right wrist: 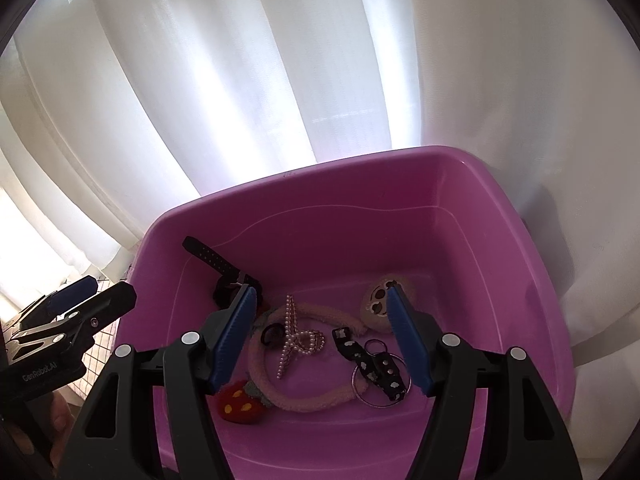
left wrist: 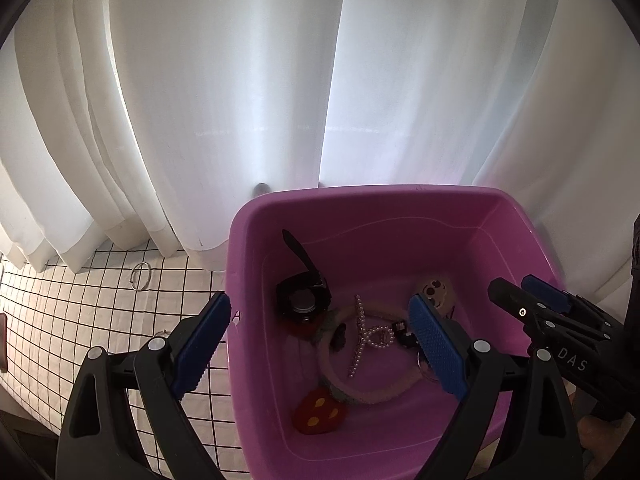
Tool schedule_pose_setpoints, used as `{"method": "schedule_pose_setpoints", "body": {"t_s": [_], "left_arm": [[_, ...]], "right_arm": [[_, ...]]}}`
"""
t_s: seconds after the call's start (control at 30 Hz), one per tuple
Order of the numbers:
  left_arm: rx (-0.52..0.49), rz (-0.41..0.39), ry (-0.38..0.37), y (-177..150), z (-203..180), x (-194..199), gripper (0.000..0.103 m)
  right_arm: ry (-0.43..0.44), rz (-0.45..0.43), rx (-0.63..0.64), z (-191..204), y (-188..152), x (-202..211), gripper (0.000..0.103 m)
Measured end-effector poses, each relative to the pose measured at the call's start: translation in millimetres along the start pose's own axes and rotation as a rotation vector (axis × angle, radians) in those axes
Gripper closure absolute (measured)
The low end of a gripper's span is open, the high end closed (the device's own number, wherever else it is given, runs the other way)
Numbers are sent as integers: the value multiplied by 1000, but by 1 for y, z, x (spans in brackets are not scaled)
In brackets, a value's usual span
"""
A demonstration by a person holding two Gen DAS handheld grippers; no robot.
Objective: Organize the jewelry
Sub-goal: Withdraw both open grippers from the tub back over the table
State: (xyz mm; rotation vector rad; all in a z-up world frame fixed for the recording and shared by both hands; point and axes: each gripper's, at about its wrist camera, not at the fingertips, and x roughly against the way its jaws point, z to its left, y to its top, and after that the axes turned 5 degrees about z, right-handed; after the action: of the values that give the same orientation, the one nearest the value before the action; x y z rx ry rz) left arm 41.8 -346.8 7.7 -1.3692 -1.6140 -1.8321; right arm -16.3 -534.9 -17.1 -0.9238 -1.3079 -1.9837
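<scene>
A purple plastic tub holds jewelry: a black watch, a pearl strand, a fuzzy beige headband, a red strawberry piece, a beige face charm and a black patterned strap on metal rings. My left gripper is open and empty, straddling the tub's left wall. My right gripper is open and empty above the tub's contents. It also shows in the left wrist view, at the tub's right rim.
A white tablecloth with a black grid lies left of the tub. A thin metal bangle and another small ring lie on it. White curtains hang close behind the tub.
</scene>
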Motion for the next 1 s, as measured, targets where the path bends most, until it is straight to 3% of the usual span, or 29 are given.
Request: {"method": "schedule_pose_setpoints", "body": {"t_s": [0.4,0.47,0.57,0.83,1.0], "left_arm": [[88,-78,36,-15,59,49,10],[122,-77,45,-20,76,52,9],[175,-70,62,-30,105,56,8],[214,-55,178,-55,187,69,7],[247,-31,181,-62,242,66,7]], "right_arm": [[103,-44,88,52,-9,11,38],[119,-61,101,60,-13,12,38],[146,-99,115,71,-22,15,30],[190,-119,162,113,-41,16,30],[193,-138,180,150,-53,17,29]]}}
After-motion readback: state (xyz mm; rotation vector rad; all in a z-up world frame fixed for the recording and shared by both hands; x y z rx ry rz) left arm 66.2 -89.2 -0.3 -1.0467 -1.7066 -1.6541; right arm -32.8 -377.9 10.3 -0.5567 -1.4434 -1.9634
